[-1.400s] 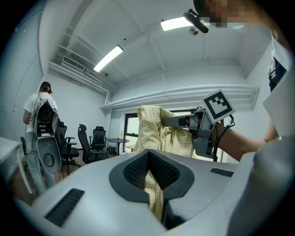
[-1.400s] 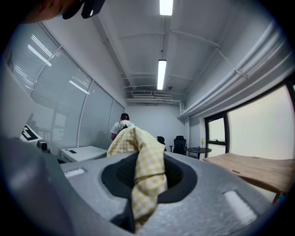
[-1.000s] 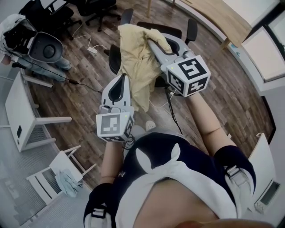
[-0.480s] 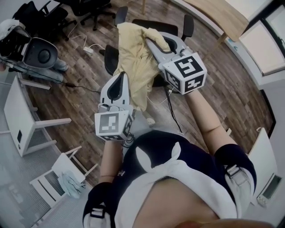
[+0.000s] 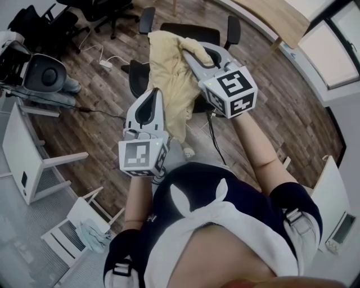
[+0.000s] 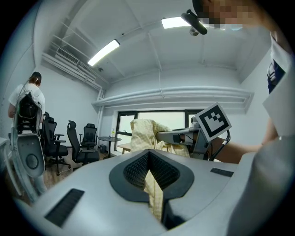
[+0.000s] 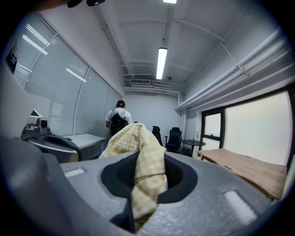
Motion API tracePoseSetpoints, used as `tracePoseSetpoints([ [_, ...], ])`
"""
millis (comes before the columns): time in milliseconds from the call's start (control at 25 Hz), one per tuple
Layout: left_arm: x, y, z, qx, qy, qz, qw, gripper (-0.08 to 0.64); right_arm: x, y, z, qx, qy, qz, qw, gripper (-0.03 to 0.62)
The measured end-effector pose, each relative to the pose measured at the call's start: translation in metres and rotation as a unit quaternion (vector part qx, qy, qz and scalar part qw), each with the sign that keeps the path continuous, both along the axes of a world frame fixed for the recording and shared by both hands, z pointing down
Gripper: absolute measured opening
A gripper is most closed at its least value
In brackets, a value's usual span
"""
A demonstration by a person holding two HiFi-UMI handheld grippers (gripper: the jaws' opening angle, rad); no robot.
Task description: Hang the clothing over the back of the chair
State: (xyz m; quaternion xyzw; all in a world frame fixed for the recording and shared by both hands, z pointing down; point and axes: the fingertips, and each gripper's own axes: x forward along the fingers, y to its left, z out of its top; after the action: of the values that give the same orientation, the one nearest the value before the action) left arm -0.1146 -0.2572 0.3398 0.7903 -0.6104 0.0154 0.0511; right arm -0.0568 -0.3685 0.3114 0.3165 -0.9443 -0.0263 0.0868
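Left of the person, one white desk (image 5: 22, 152) is standing on the wood floor (image 5: 95, 107) of an office. Next, the left gripper (image 5: 154, 93) is pinching a thin fold of the one yellow checked garment (image 5: 169, 79), its jaws closed on it. That garment is hanging between the two grippers above one black chair (image 5: 191, 31); whether it is touching the chair's back I cannot tell. The right gripper (image 5: 188, 50) is clamping a thick bunch of the same cloth. Farthest right, one wooden table (image 5: 275, 17) is sitting near a window (image 5: 337, 50).
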Motion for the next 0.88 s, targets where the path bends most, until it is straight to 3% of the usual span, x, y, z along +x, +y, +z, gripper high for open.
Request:
tracePoseSetpoints([
  [360, 0.000, -0.018, -0.003, 0.000, 0.005, 0.018, 0.9998, 0.006, -0.006, -0.010, 0.010, 0.021, 0.037, 0.004, 0.999, 0.083],
  [880, 0.000, -0.037, -0.001, -0.005, 0.015, 0.046, 0.9988, 0.006, -0.014, -0.025, 0.035, 0.009, 0.080, -0.006, 0.997, 0.086],
])
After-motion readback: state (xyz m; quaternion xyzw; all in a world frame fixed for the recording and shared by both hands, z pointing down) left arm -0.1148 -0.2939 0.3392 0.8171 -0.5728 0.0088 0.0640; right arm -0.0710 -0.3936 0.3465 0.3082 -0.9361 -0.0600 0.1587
